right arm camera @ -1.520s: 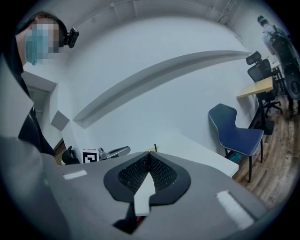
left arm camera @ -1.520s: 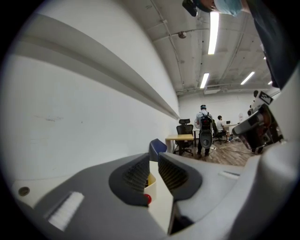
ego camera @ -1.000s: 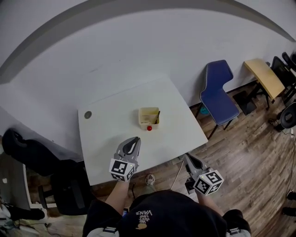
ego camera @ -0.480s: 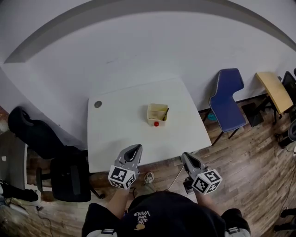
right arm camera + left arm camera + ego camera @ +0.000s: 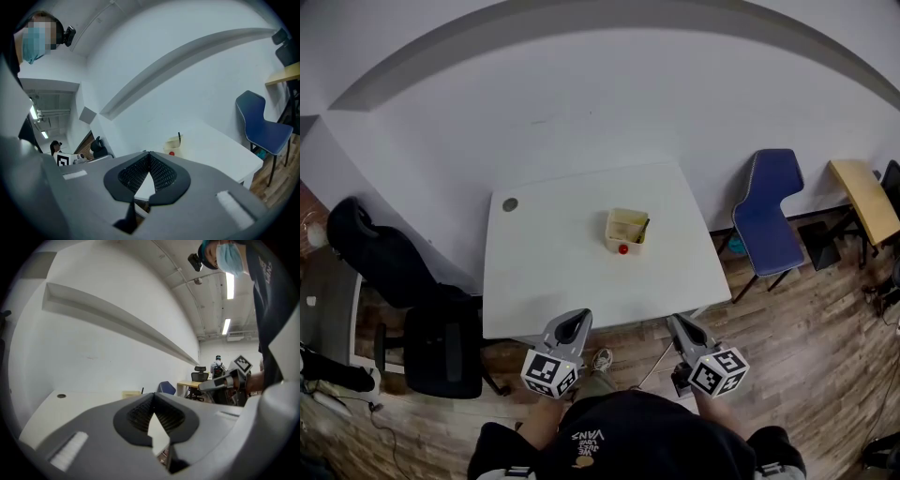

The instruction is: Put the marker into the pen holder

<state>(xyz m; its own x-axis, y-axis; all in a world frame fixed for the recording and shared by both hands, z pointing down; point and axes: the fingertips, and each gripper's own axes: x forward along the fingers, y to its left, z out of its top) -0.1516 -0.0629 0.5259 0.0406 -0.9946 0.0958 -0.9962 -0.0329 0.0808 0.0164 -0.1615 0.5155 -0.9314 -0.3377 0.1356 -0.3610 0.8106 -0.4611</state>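
Head view places the left tongs (image 5: 574, 321) and right tongs (image 5: 679, 323) close to the body, just off the near edge of the tabletop (image 5: 553, 267) and apart from everything on it. In each gripper view the jaws are seen pressed together at the tips with nothing held between them. Farther out, near the middle of the tabletop, a small red thing (image 5: 622, 249) lies against or just beside the front wall of the holder (image 5: 610, 230); what it is cannot be made out. A dark marker (image 5: 645, 225) is seen standing inside the holder, leaned at its right side, so the task is judged to be as good as done. The risks are therefore those of needless contact. If the tongs were brought forward low, the tabletop edge could be struck. If a reach were made toward the holder with the jaws closed, nothing could be grasped, and the holder, which looks light, could be shoved or tipped and the marker spilled. The red thing looks round and could be nudged into rolling toward an edge. Beyond the tabletop a blue chair (image 5: 769, 211) stands by the wall, well clear of any reach.
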